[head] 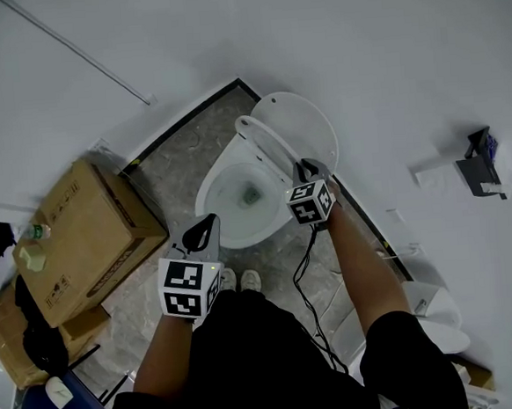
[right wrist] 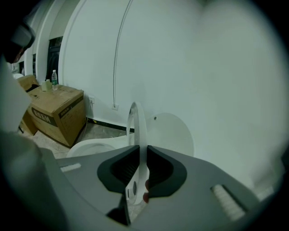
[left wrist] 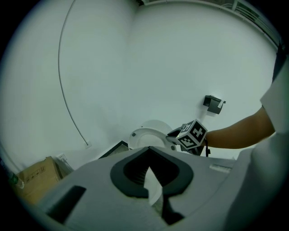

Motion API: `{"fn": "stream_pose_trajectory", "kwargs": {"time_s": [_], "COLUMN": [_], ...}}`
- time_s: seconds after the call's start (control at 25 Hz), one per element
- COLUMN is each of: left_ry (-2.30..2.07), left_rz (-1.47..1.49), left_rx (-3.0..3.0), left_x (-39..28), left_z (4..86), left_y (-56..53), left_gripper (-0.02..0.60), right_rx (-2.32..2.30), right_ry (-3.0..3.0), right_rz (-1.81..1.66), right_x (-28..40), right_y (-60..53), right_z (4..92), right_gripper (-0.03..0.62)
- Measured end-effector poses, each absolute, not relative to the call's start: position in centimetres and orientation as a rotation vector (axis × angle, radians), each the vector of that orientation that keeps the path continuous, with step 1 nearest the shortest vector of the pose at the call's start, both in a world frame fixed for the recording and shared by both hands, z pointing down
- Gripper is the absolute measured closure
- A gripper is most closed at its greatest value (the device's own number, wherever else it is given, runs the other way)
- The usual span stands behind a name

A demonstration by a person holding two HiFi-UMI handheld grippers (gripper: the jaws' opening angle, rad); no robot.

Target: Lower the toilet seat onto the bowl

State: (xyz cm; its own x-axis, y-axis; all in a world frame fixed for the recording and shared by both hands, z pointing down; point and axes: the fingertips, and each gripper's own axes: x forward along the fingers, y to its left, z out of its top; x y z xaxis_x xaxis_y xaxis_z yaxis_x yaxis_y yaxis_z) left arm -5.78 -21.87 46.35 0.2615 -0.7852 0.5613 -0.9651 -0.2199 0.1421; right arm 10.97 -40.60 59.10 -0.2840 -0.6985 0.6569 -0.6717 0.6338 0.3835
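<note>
The right gripper (right wrist: 139, 168) was squeezed tight on the thin edge of the toilet seat (right wrist: 137, 126). The seat stood up above the toilet bowl (head: 208, 199), tipped a little away from the lid (head: 310, 123) behind the bowl. The left gripper (head: 204, 233) hung just in front of the bowl, pinched closed with nothing in it. A brown box (head: 90, 230) sat left of the bowl.
</note>
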Motion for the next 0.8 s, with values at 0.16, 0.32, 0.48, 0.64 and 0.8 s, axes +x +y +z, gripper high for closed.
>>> {"fn": "stream_pose_trajectory", "kwargs": {"time_s": [0.16,0.32,0.48,0.64,0.8], "left_ry": [-1.598,-1.619,-1.653,-1.679,-1.694], "left_rz": [0.507,0.485,0.464,0.432,0.402], "left_rx": [2.059,2.031,2.0,1.954,1.908], "left_x": [-6.7,-7.9,-9.6,-11.1,-12.6], "left_z": [46.4,46.5,46.8,47.6,48.8], "left_y": [-20.6,-19.4,-18.4,-17.3,-16.0], "left_gripper": [0.572,0.574,0.572,0.574,0.572], "right_rx": [0.99,0.862,0.773,0.74,0.712], "right_ry": [-2.026,-2.038,-2.038,-2.026,-2.016], "right_rz": [-0.073,-0.097,-0.106,-0.107,-0.106], "right_x": [8.4,5.9,3.5,2.3,1.2], "right_y": [-37.0,-33.2,-30.1,-28.1,-26.7], "right_z": [60.1,61.9,64.0,65.5,66.6], "right_gripper": [0.531,0.524,0.516,0.508,0.503]}}
